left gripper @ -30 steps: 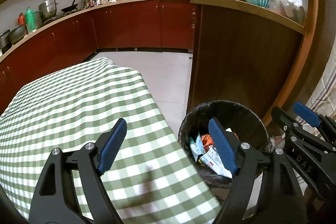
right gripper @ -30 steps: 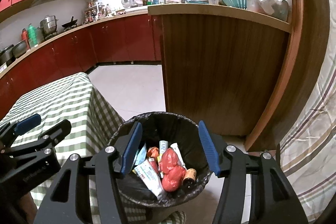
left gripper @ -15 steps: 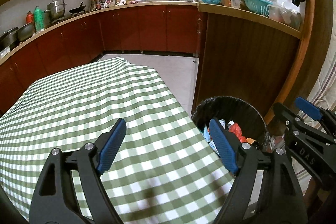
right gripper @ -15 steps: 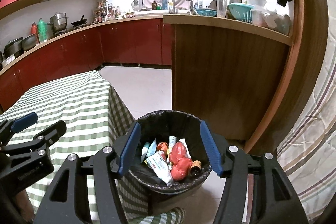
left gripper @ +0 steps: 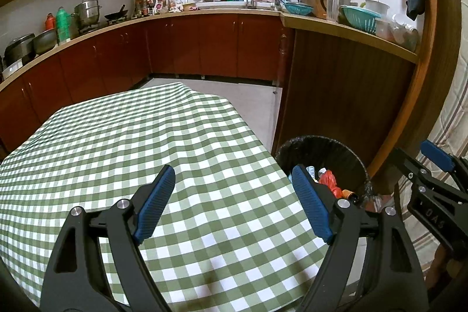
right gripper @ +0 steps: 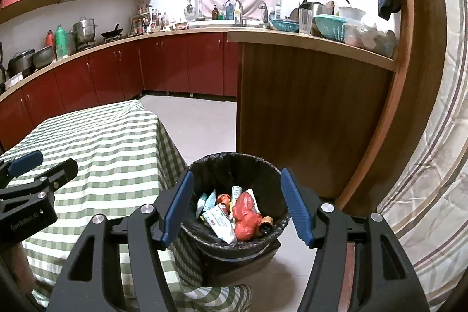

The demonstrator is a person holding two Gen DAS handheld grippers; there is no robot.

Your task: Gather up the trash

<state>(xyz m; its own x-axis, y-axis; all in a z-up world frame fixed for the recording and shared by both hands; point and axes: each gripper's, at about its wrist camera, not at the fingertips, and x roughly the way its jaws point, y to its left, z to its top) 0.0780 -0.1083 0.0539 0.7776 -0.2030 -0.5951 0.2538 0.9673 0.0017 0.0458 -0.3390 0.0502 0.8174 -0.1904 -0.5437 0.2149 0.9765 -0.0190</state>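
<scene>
A: Tongs state being logged? Left gripper (left gripper: pixel 234 202) is being held wide open over the near right corner of the table (left gripper: pixel 117 136); nothing is being gripped between the blue pads (left gripper: pixel 155 202).

B: Same is being noted for the right gripper (right gripper: pixel 235 206): jaws are being kept wide apart, nothing held, and the bin (right gripper: pixel 234 165) is being framed between them, below and ahead.

A: Trash location?

B: It is being seen inside the bin only: a red wrapper (right gripper: pixel 245 215), a white packet (right gripper: pixel 220 224), a small brown bottle (right gripper: pixel 266 222) and other wrappers. The bin is being lined with a black bag and is standing on the floor just beside the table's right edge, near the wooden counter (right gripper: pixel 307 122).

A: Anything being left on the checked cloth?

B: None is being seen on the part shown in either view; the near edge is being hidden by the tongs.

A: So the task is being judged as near done or done. How is the step in hand being done well?

B: Both tongs are best being kept open and clear of the bag rim, so the liner is not being snagged. The table's hidden near edge and the floor by the bin are worth being checked before the run is being closed out. If a piece is being found, it should be pinched mid-body and released low over the bin.
</scene>
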